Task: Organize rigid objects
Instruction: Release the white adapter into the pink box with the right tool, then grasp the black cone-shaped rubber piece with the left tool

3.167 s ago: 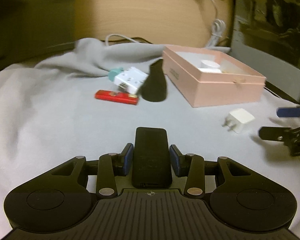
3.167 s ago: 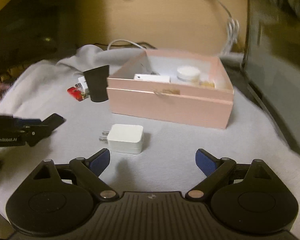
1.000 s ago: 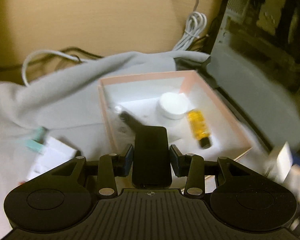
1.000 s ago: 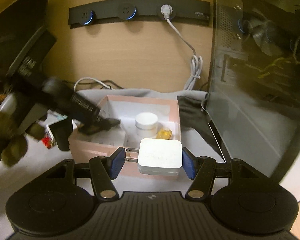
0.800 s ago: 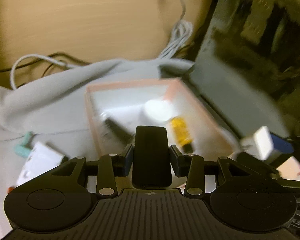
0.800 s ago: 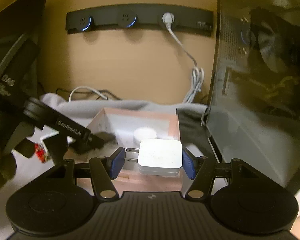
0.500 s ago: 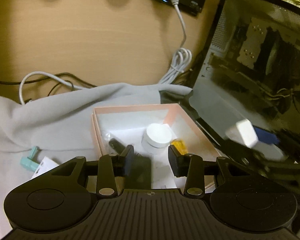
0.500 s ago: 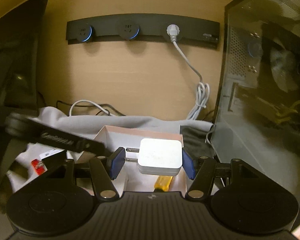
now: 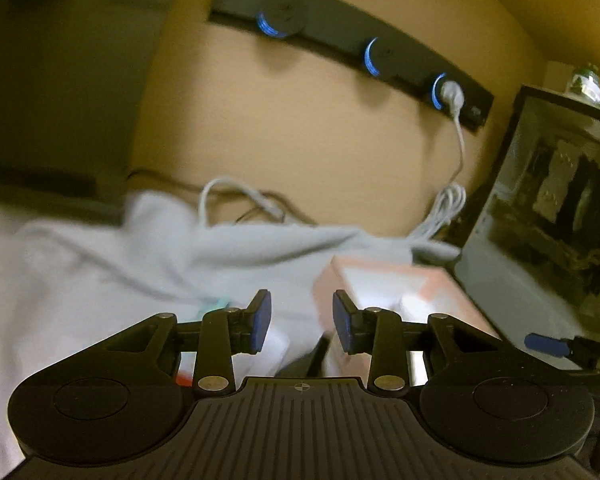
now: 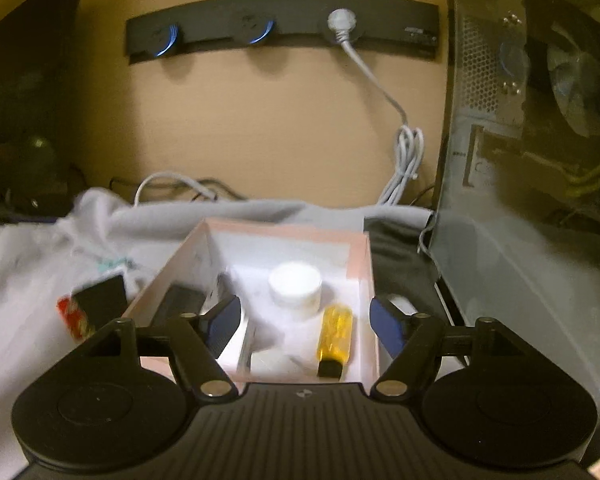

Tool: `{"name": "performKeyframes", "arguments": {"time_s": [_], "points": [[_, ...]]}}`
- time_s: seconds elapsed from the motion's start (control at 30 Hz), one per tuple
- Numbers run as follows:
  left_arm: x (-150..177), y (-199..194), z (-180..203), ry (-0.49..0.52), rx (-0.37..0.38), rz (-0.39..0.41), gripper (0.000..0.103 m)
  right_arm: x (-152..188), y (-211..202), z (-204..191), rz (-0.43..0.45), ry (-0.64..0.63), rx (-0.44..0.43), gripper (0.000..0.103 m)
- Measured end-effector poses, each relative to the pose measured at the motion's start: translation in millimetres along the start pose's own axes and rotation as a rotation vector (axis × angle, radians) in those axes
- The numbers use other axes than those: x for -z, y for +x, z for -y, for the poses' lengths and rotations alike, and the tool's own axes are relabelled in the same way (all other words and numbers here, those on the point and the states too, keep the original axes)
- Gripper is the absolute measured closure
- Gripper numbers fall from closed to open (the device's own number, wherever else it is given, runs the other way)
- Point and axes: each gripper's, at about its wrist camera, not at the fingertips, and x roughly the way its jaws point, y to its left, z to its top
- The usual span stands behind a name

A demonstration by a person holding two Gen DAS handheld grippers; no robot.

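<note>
The pink box (image 10: pixel 358 280) sits on the grey cloth (image 10: pixel 28 280). It holds a white jar (image 10: pixel 296 286), a yellow bottle (image 10: pixel 334 334), a black device (image 10: pixel 184 300) by its left wall and what looks like the white charger (image 10: pixel 268 362) at its near end. My right gripper (image 10: pixel 305 326) hovers over the box, its jaws opening with nothing between them. In the blurred left wrist view my left gripper (image 9: pixel 302 322) is left of the pink box (image 9: pixel 380 284), its jaws closing on nothing. One blue fingertip of the right gripper (image 9: pixel 548 346) shows at the far right.
A black cup (image 10: pixel 100 300) and a red lighter (image 10: pixel 69 312) lie left of the box, with a teal item (image 10: pixel 110 266) behind them. A glass-sided computer case (image 10: pixel 532 160) stands on the right. A black socket strip (image 10: pixel 284 24) and white cable (image 10: pixel 406 160) hang on the back wall.
The left gripper let the black device go into the box and swung away to the left. The right gripper moved over the box and released the white charger, which dropped in.
</note>
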Motion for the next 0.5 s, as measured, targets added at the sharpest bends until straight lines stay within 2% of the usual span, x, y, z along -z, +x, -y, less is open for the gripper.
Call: {"name": "performKeyframes", "arguments": {"time_s": [0.1,0.17,0.33,0.5], "points": [[16,-4,-9,0.031,0.033,-0.033,0.066,19,-5,-15,-0.012,-0.048,-0.036,0.031],[26,-3,-16,0.015,0.009,-0.048,0.066,27,-6,-27,-0.026,-0.083,-0.052,0.031],[33,6,-43,-0.101,-0.065,-0.044,0.066,44,-14,-56,-0.022,-0.172,-0.109,0.031],[34,24,-41,-0.065,-0.062,-0.086,0.066,55,-21,-72,-0.012,-0.219,-0.15,0.031]]}}
